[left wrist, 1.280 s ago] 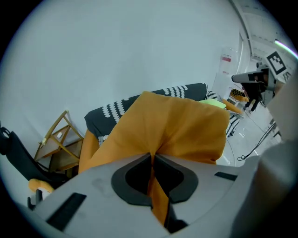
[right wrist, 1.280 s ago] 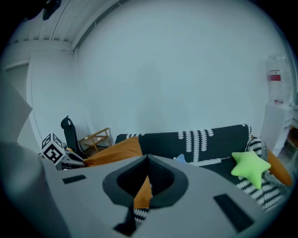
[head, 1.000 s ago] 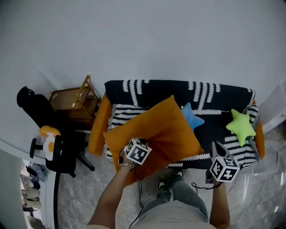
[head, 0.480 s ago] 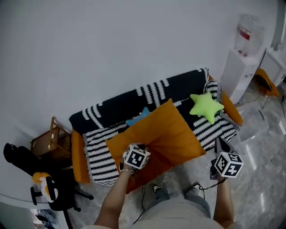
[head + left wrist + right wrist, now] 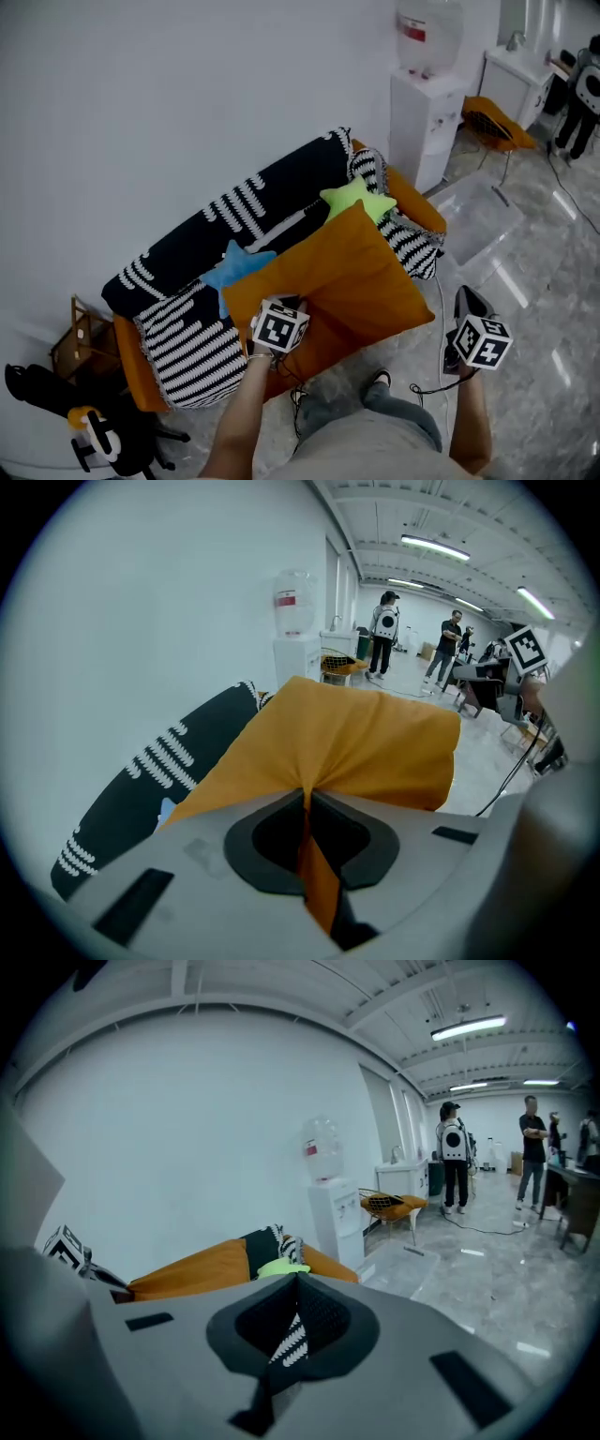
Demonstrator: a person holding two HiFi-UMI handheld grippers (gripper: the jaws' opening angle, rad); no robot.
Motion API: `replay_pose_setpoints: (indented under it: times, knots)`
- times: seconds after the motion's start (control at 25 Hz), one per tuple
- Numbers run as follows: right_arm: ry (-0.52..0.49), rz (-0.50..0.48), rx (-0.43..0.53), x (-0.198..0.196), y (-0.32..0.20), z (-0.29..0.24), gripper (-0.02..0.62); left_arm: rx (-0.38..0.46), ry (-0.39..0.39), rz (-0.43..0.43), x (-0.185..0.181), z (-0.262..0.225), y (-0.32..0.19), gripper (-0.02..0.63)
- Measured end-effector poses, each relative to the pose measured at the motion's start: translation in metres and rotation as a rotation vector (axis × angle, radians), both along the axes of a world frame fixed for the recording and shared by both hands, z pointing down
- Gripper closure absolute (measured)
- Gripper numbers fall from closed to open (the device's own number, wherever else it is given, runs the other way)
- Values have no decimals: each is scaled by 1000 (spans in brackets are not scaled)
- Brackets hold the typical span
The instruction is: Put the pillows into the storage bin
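Observation:
A big orange pillow (image 5: 339, 278) hangs in front of the sofa, with my left gripper (image 5: 284, 307) shut on its near edge. In the left gripper view the orange fabric (image 5: 347, 738) is bunched and pinched between the closed jaws (image 5: 307, 806). A green star pillow (image 5: 356, 198) and a blue star pillow (image 5: 235, 270) lie on the sofa seat. A clear storage bin (image 5: 479, 218) stands on the floor right of the sofa. My right gripper (image 5: 465, 301) hovers over the floor at the right, shut and holding nothing (image 5: 296, 1283).
The sofa (image 5: 183, 319) is orange under a black-and-white striped blanket. A white water dispenser (image 5: 427, 101) stands against the wall beyond it, with an orange wire chair (image 5: 497, 118) further right. A wooden stool (image 5: 75, 339) and a black office chair are at the left. People (image 5: 454, 1155) stand in the far room.
The view has swung to the right: the sofa has slid left, and the water dispenser and bin have come into sight. The orange pillow stays gripped by the left gripper.

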State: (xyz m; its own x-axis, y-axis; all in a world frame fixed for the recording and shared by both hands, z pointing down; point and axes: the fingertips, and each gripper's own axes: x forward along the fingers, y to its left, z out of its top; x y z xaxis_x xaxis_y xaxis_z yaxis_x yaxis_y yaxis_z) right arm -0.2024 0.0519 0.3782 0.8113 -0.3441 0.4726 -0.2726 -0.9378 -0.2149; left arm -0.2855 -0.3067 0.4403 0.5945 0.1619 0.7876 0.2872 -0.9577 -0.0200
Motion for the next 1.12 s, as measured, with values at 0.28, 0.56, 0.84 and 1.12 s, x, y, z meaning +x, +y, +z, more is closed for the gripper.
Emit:
replay_pose_setpoints:
  times: [0.28, 0.56, 0.84, 1.12]
  knots:
    - [29, 144, 40, 29, 115, -10, 594, -2, -2, 97, 73, -8, 96, 589]
    - [14, 328, 84, 37, 195, 1, 594, -23, 15, 193, 154, -27, 172, 589]
    - [-1, 434, 73, 65, 254, 12, 594, -40, 12, 306, 238, -26, 248, 589]
    - [15, 465, 35, 148, 304, -4, 594, -81, -16, 359, 328, -22, 308, 589]
